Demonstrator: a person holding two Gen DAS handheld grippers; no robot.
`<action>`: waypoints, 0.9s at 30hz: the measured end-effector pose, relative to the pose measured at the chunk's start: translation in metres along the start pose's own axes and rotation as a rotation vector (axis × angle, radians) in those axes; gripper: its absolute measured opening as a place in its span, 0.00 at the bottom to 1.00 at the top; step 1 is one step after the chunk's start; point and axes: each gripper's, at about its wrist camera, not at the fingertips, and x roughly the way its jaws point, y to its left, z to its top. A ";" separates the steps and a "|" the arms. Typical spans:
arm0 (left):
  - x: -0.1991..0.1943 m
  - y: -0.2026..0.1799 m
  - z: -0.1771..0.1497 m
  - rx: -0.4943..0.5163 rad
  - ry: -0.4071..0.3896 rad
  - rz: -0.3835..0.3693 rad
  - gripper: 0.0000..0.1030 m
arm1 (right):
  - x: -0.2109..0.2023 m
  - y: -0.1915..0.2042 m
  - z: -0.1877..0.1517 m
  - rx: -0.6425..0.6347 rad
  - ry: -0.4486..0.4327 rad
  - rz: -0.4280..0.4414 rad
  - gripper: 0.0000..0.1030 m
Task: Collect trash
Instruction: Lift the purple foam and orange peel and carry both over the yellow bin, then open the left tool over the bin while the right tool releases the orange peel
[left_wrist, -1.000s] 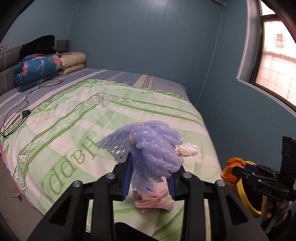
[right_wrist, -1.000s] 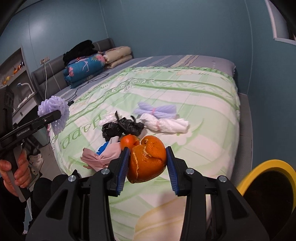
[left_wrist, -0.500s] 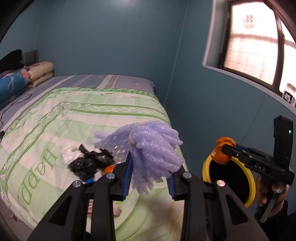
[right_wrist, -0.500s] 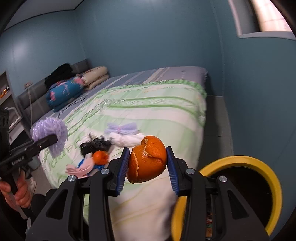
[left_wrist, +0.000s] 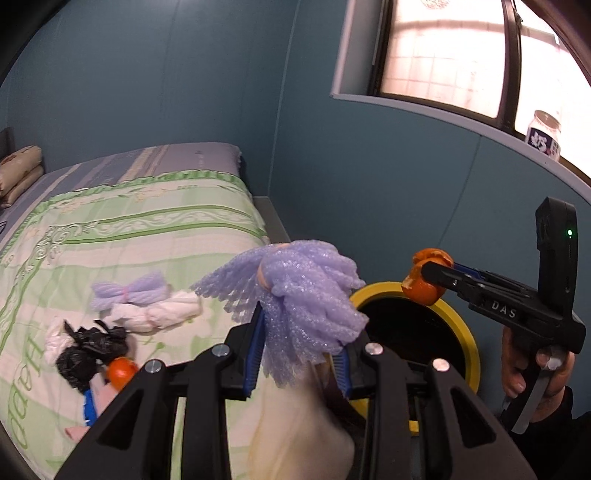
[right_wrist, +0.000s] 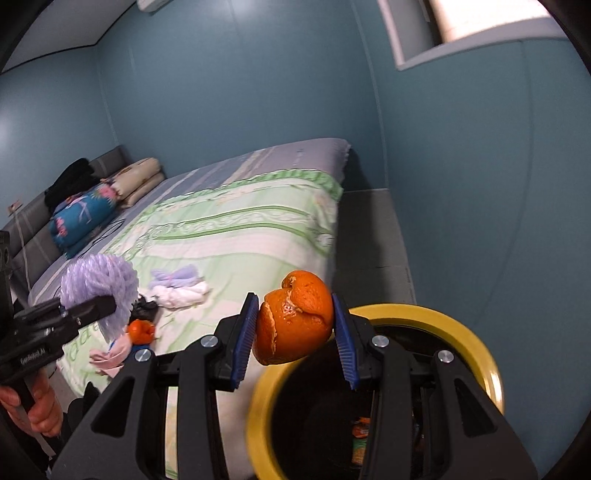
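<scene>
My left gripper is shut on a purple foam fruit net, held just left of the yellow-rimmed trash bin. An orange peel is clamped in my right gripper, over the near rim of the bin. From the left wrist view the right gripper holds the peel above the bin's far rim. The right wrist view shows the left gripper with the net at the left. On the bed lie a black bag, a small orange piece, white wads and another purple net.
The green patterned quilt covers the bed, with pillows and a folded blanket at its head. A blue wall and a window sill with a jar stand behind the bin. A grey strip of floor runs between bed and wall.
Both views have swung right, away from the bed, and the yellow bin has come in under the grippers. The peel now hangs over the bin's opening. Both grips are unchanged.
</scene>
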 end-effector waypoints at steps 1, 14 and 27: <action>0.005 -0.006 0.000 0.007 0.007 -0.010 0.30 | 0.000 -0.006 -0.001 0.009 0.001 -0.008 0.37; 0.053 -0.062 -0.013 0.055 0.096 -0.132 0.30 | 0.004 -0.054 -0.014 0.103 0.032 -0.062 0.37; 0.080 -0.079 -0.033 0.045 0.182 -0.230 0.35 | 0.015 -0.080 -0.020 0.175 0.070 -0.077 0.38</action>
